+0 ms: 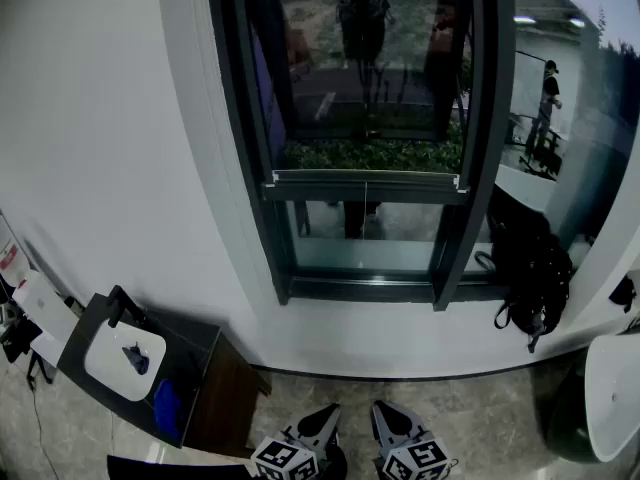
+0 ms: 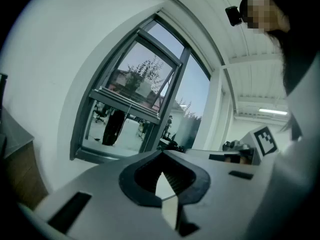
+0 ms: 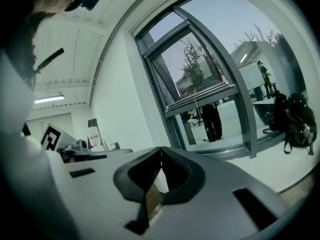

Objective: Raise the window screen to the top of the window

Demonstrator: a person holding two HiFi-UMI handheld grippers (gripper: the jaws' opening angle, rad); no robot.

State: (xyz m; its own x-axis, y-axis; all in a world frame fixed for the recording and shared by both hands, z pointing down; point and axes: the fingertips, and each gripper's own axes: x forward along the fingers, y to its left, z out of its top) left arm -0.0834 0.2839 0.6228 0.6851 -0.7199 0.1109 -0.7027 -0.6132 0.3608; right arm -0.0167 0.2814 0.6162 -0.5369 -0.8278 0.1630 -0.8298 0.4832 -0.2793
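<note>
The window (image 1: 365, 118) has a dark frame and stands ahead of me in the white wall. The window screen's pale bottom rail (image 1: 365, 180) runs across it about two thirds of the way down, with a thin cord (image 1: 366, 204) hanging from its middle. The rail also shows in the left gripper view (image 2: 131, 103) and the right gripper view (image 3: 200, 100). My left gripper (image 1: 328, 416) and right gripper (image 1: 382, 412) sit low at the bottom edge, side by side, far below the rail. Both are shut with nothing between the jaws (image 2: 161, 155) (image 3: 160, 150).
A black backpack (image 1: 530, 268) leans on the wall right of the window. A dark cabinet (image 1: 200, 378) with a white basin (image 1: 115, 353) stands at the lower left. A white rounded object (image 1: 615, 398) is at the right edge. A person (image 1: 548, 93) shows far right.
</note>
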